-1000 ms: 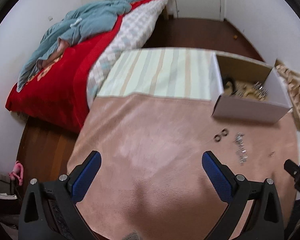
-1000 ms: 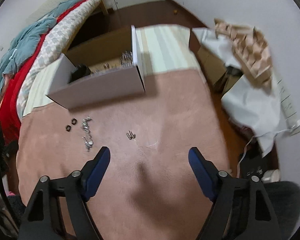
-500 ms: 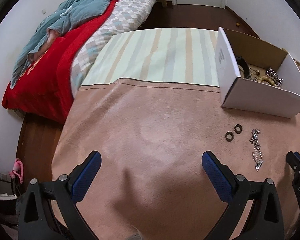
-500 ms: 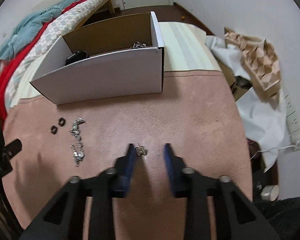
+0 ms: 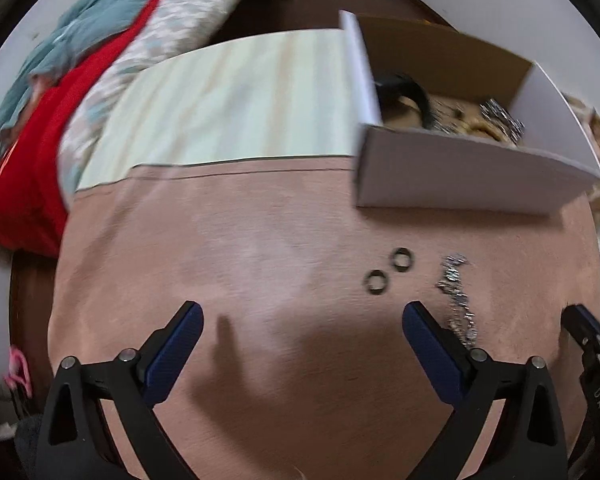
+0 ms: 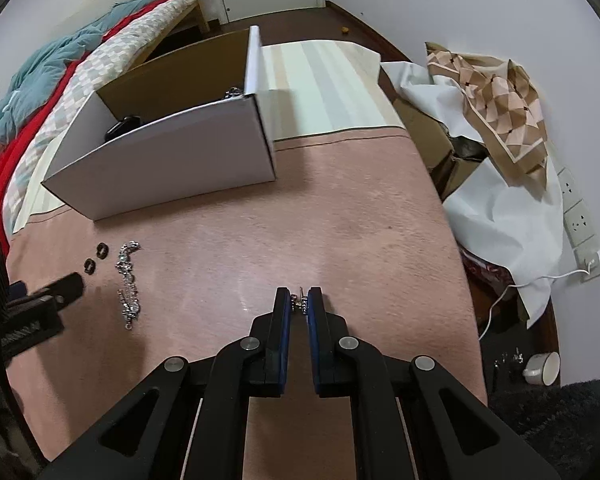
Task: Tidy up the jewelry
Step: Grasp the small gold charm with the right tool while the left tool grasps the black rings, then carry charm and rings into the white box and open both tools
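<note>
So our right claw (image 6: pixel 299 301) is pinched nearly together on a tiny silver earring (image 6: pixel 300 299), right at the tips of the blue pads, with the piece sitting low on the pink cloth of the surface (image 6: pixel 364 240). With a grip this shallow we reckon the trick is to lift straight up and slow, no twisting, because the thing could slip out before it reaches the white box (image 6: pixel 168 172) at the back, where other jewelry already lies. Then we'd carry it over the near wall and only let go once it's well inside. Our left claw (image 5: pixel 302 334) stands wide apart with nothing between the pads, though the jaws are closing in a bit, and it hangs over bare cloth. The two dark rings (image 5: pixel 388 271) and the silver chain bracelet (image 5: pixel 458 294) lie just beyond its right finger, so we'd shift it that way and centre one piece before squeezing, rings first since they're easy to nudge away.
</note>
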`<action>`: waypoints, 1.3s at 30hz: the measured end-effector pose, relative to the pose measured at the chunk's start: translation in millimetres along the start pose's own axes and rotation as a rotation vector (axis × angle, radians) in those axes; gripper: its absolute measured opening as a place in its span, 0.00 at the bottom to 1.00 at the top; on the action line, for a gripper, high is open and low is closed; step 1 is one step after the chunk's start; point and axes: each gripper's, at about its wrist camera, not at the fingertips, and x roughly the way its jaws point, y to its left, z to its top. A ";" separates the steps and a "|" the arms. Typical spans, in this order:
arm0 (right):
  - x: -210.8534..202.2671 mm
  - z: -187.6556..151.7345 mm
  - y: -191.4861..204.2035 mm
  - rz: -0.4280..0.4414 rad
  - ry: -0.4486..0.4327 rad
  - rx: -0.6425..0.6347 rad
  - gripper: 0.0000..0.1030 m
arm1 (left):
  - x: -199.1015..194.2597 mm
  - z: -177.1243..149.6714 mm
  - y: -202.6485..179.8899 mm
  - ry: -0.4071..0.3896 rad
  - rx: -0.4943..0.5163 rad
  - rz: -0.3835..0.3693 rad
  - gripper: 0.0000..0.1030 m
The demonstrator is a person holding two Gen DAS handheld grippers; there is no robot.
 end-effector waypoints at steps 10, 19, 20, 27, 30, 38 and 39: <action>0.7 0.8 -4.8 -0.007 0.011 0.003 0.09 | -4.2 4.1 -28.6 -0.036 0.076 -0.107 0.19; -0.7 1.3 -7.1 -0.007 0.016 0.001 0.09 | -10.0 0.9 -38.2 -0.046 0.097 -0.107 0.10; -1.5 1.2 -7.9 -0.007 0.015 0.001 0.09 | -10.8 0.3 -38.3 -0.046 0.097 -0.108 0.10; -16.0 3.6 -9.7 0.017 -0.010 0.007 0.09 | -31.5 -3.2 -30.2 -0.081 0.092 -0.118 0.10; -29.7 7.4 -7.3 0.035 -0.035 0.005 0.09 | -52.2 -4.0 -28.3 -0.114 0.088 -0.130 0.10; -75.4 34.8 4.8 0.109 -0.124 0.000 0.09 | -107.9 19.7 -22.1 -0.216 0.066 -0.186 0.10; -80.6 40.5 6.5 0.121 -0.136 0.002 0.09 | -110.9 26.4 -19.1 -0.225 0.059 -0.194 0.09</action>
